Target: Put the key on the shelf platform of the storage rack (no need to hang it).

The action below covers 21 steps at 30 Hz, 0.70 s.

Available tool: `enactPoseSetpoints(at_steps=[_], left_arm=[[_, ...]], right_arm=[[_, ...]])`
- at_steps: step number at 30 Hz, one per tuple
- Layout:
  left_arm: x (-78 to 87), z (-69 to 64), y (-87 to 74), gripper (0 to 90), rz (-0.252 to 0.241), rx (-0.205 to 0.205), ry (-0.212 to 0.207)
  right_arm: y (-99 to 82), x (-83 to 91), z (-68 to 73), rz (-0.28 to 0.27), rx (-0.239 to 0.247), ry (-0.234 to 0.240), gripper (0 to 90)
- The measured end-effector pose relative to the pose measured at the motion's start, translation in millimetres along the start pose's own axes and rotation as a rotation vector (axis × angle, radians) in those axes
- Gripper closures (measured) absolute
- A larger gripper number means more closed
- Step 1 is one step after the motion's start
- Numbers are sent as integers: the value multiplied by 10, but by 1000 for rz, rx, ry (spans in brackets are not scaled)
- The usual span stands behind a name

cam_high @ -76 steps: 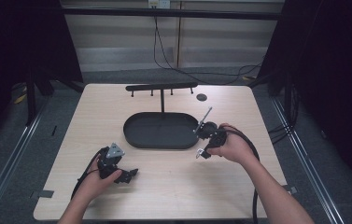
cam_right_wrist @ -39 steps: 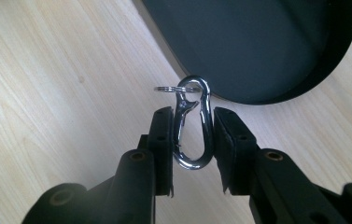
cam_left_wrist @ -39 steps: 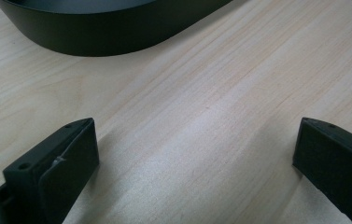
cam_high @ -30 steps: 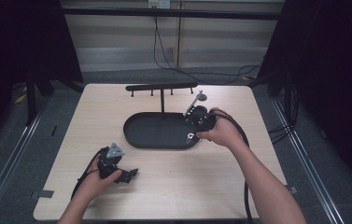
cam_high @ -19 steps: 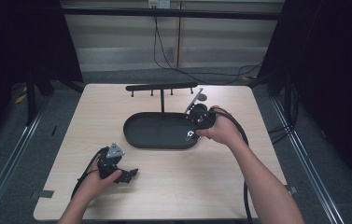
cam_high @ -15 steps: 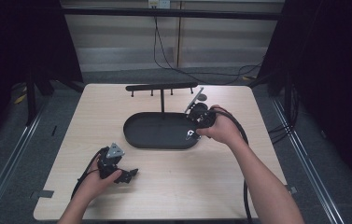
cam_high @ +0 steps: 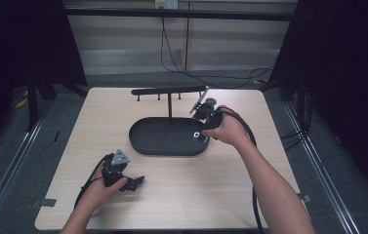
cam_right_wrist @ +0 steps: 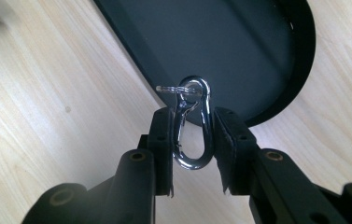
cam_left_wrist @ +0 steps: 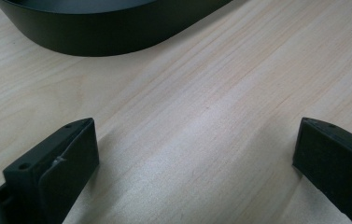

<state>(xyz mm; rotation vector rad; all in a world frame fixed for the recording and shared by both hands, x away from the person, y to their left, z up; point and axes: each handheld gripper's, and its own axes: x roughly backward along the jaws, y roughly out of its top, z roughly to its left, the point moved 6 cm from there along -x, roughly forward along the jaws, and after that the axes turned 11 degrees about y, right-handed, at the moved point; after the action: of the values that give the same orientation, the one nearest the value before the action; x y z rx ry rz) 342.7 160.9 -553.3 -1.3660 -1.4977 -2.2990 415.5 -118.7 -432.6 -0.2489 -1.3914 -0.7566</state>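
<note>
Your right hand (cam_high: 228, 129) reaches in from 5 o'clock, forearm running diagonally up the table (cam_high: 269, 161), wrist bent toward the tray's right end. The right gripper (cam_right_wrist: 190, 123) points down at the tray rim, its cable looping back along your arm. Its jaws are clamped on a silver snap hook (cam_right_wrist: 192, 123); in the right gripper view the hook stands upright between the pads, ring end at 12 o'clock, a small clear piece sticking out of the ring toward 9 o'clock. The hook sits over the tray's edge, half over dark tray floor, half over wood.

Your left hand (cam_high: 104, 187) rests low on the table at about 7 o'clock from the tray, well apart from it. The left gripper (cam_high: 135, 183) lies level, jaws pointing toward 3 o'clock, spread wide with only bare wood between them.

The black oval tray (cam_high: 142, 146) sits mid-table; what shows of its floor looks bare. A black T-shaped rack (cam_high: 169, 91) stands at the tray's 12 o'clock.
</note>
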Motion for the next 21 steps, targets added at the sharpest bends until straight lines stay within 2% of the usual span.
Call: enactPoseSetpoints(at_steps=[21], left_arm=[[1,0,0,0,1,-1,-1]], right_arm=[[111,-54,-106,21,-12,-7,694]])
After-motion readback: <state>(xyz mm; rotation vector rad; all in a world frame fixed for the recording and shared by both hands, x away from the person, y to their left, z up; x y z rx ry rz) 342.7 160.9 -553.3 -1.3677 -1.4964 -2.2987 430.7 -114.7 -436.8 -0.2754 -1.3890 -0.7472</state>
